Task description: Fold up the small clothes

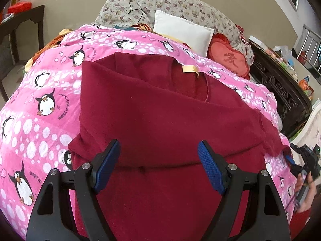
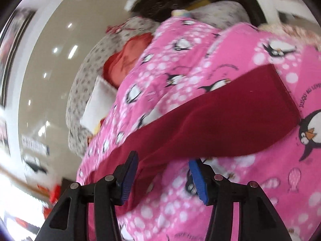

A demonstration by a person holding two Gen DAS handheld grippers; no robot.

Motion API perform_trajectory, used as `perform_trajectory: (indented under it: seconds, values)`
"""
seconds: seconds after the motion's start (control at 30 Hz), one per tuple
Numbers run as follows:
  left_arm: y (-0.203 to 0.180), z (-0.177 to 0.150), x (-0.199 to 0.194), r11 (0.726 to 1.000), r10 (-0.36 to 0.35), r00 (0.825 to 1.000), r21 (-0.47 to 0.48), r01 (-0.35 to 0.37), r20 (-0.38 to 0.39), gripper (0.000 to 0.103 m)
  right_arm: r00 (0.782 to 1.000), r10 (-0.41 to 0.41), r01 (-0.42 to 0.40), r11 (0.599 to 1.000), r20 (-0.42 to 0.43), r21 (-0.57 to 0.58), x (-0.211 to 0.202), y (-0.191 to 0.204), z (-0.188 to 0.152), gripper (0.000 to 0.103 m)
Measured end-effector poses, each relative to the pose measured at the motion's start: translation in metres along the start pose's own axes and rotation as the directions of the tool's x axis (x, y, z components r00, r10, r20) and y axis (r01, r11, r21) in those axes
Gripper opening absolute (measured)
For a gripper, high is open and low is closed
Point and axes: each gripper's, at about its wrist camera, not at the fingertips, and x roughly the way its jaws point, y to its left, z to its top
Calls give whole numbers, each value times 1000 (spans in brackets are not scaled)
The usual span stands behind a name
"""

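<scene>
A dark red sweater lies partly folded on a pink penguin-print quilt, with a gold neck label at its far edge. My left gripper is open just above the sweater's near part, holding nothing. My right gripper shows at the sweater's right sleeve edge. In the blurred, tilted right wrist view my right gripper is open, with the sweater's edge running between the blue pads and the quilt beneath.
A white cushion, a red heart cushion and a floral pillow lie at the bed's far end. A dark carved bed frame runs along the right. A dark table stands at the far left.
</scene>
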Motion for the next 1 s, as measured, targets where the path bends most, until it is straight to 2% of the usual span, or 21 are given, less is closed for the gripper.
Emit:
perform_trajectory:
  seconds: [0.07, 0.13, 0.17, 0.2, 0.3, 0.4, 0.5, 0.57, 0.6, 0.63, 0.73, 0.8, 0.83, 0.87, 0.9, 0.93, 0.97, 1.0]
  values:
    - [1, 0, -1, 1000, 2, 1000, 1, -2, 2, 80, 1000, 24, -25, 993, 10, 111, 7, -18, 10, 50]
    - [3, 0, -3, 1000, 4, 1000, -1, -4, 7, 80, 998, 67, -69, 986, 19, 150, 9, -29, 15, 50]
    - [4, 0, -4, 1000, 7, 1000, -2, -7, 8, 80, 997, 75, -77, 987, 21, 139, 9, -28, 17, 45]
    - [6, 0, -5, 1000, 10, 1000, -4, -10, 8, 80, 997, 71, -74, 992, 28, 103, 7, -24, 18, 38]
    - [16, -1, -8, 1000, 23, 1000, -20, -23, 8, 80, 996, 32, -24, 995, 85, -98, -10, 10, 14, 21]
    - [29, 2, -16, 999, 31, 999, -43, -30, 25, 80, 989, 68, -24, 946, 128, -322, -28, 70, 0, 18]
    - [40, 6, -28, 997, 29, 998, -78, -25, 60, 80, 982, 161, -85, 849, 102, -522, -38, 145, -32, 17]
    - [49, 9, -37, 993, 21, 996, -116, -10, 89, 80, 971, 237, -167, 748, 24, -642, -37, 200, -72, 17]
    - [56, 11, -43, 990, 15, 994, -140, -1, 105, 80, 966, 258, -197, 712, -9, -674, -33, 217, -88, 17]
    - [60, 12, -46, 988, 13, 993, -155, 5, 115, 80, 957, 284, -240, 657, -59, -715, -27, 241, -112, 17]
    - [77, 15, -55, 978, 13, 990, -209, 18, 143, 80, 934, 296, -331, 502, -201, -799, 4, 292, -186, 17]
    - [87, 15, -57, 971, 16, 988, -239, 21, 151, 80, 918, 242, -388, 376, -315, -841, 45, 312, -250, 21]
    - [92, 14, -58, 967, 19, 988, -253, 20, 151, 80, 907, 168, -421, 309, -387, -853, 71, 317, -280, 26]
    - [96, 13, -57, 964, 21, 989, -264, 19, 147, 80, 897, 90, -440, 267, -432, -857, 90, 315, -303, 40]
    - [99, 13, -56, 962, 20, 990, -274, 19, 141, 80, 879, -24, -459, 233, -477, -858, 115, 313, -328, 42]
    - [102, 12, -55, 960, 16, 991, -279, 22, 133, 80, 848, -131, -479, 224, -514, -848, 136, 306, -347, 42]
    - [103, 10, -54, 960, 9, 992, -279, 27, 127, 80, 826, -158, -499, 240, -540, -833, 145, 298, -355, 42]
    - [103, 9, -53, 962, 5, 993, -271, 28, 121, 80, 821, -141, -510, 254, -553, -822, 143, 292, -353, 42]
